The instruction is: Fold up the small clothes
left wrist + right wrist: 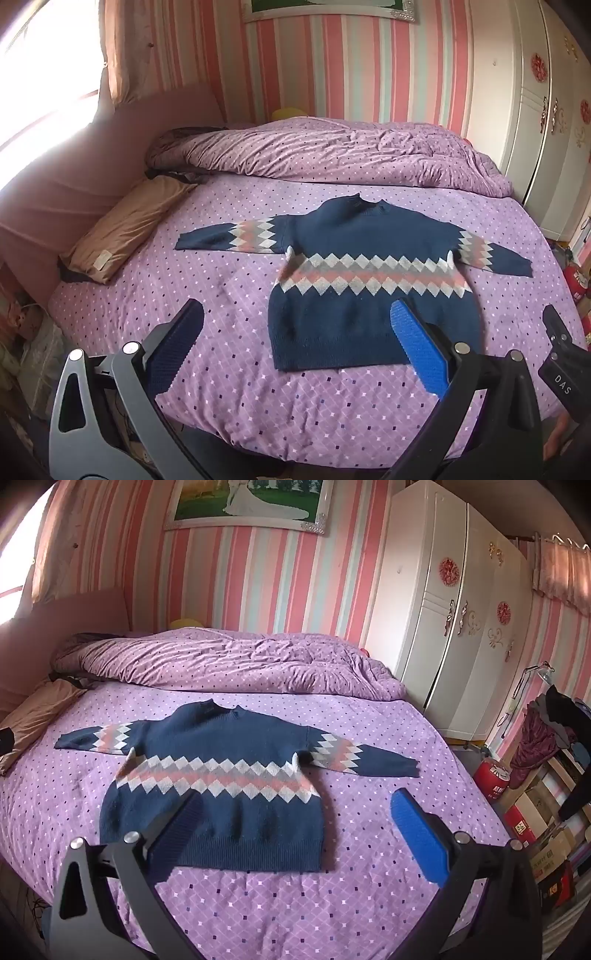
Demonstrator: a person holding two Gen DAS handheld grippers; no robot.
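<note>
A small navy sweater (pixel 369 240) with a band of white, grey and pink diamonds lies flat on the purple bedspread (pixel 229 273), collar away from me, both sleeves spread out sideways. My left gripper (pixel 295 314) hangs open above the bed's near edge, over the sweater's lower left corner, nothing between its blue pads. In the right wrist view the same sweater (pixel 221 738) sits left of centre. My right gripper (pixel 295 801) is open above the hem's right corner, holding nothing. Part of the right gripper's body (pixel 561 354) shows at the left view's right edge.
A bunched purple quilt (pixel 332 151) fills the far half of the bed. A tan pillow (pixel 125 229) lies at the left by the headboard. A white wardrobe (pixel 454 627) stands right of the bed, with boxes and a red canister (pixel 491 775) on the floor.
</note>
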